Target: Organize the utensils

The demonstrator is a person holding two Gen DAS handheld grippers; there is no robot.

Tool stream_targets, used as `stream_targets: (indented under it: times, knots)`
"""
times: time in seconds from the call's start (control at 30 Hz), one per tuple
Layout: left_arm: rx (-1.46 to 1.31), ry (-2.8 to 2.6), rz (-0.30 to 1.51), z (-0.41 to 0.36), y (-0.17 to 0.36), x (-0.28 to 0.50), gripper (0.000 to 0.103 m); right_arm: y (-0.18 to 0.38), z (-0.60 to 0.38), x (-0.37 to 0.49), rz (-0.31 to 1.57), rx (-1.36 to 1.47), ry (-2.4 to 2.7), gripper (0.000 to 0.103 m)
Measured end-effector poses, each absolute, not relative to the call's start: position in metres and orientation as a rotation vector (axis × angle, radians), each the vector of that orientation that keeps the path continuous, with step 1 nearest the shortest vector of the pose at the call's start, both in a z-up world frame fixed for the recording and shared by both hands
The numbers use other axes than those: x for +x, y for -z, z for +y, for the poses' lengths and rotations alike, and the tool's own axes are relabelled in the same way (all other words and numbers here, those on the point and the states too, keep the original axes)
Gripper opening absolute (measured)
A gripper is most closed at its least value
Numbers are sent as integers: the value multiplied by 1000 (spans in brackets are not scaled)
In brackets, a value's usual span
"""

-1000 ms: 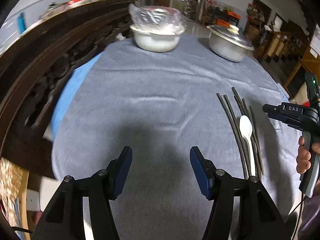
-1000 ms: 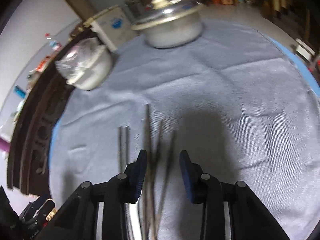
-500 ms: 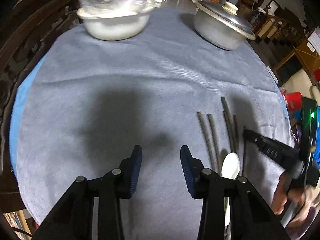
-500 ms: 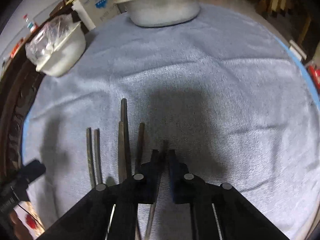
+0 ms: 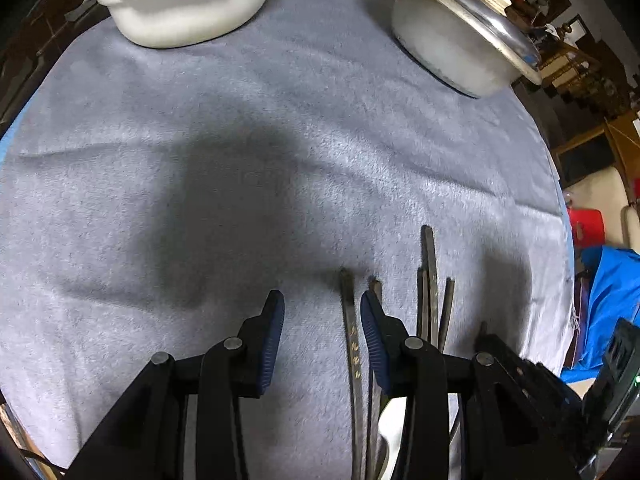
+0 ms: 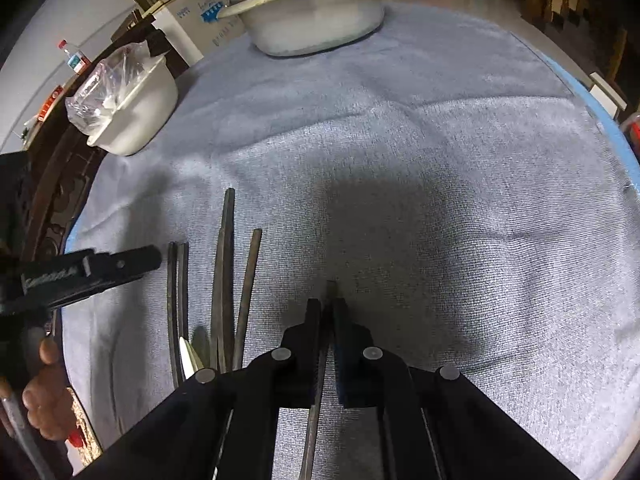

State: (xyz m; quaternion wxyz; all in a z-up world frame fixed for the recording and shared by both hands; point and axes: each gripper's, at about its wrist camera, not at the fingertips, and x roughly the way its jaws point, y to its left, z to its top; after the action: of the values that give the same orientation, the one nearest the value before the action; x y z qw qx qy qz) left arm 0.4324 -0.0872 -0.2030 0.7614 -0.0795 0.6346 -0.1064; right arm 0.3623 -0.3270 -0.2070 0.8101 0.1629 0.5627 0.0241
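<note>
Chopstick (image 6: 331,292) sits clamped in right gripper (image 6: 327,308); left gripper (image 5: 322,320) gapes wide.

We see dark brown chopsticks (image 6: 224,276), one marked with gold characters (image 5: 354,354), and a white spoon (image 5: 390,432) on a grey-blue cloth (image 5: 240,140), beside a white bowl (image 5: 188,16) and silver pot (image 6: 312,24).

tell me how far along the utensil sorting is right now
Early on. Nothing looks sorted yet: the other chopsticks lie in a loose bunch on the grey cloth, with the white spoon among them. In hand: the right gripper is shut on a single chopstick. The left gripper is open beside the leftmost chopstick, holding nothing. Left: the rest of the bunch and the spoon.
</note>
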Motion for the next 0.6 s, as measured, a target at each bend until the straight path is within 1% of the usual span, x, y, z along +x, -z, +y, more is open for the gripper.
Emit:
stream_targets:
  times: [0.1,0.2,0.27,0.3,0.33,0.4,0.53,0.6]
  knots:
    - [-185,234,1390,-91,206,434,41,206,-328,361,1204,350,-63,8]
    - [-135,218,1375,-98,205,435,41,208,-327,363,1205,347,-73,8]
    - [-101,203,1377,-103,205,436,37,209,-326,366,1208,353,-79,8]
    - [-75,188,1377,-106,205,438,31,210,-327,366,1211,359,-83,8]
    - [-49,179,1374,-109,205,437,28,210,-328,367,1213,363,-84,8]
    - [-22,188,1366,-114,204,437,26,210,-328,369,1223,365,-79,7]
    - [61,176,1344,-130,207,435,25,209,-321,374,1247,336,-49,7]
    - [139,182,1324,-142,209,431,28,207,-315,377,1251,297,-29,7]
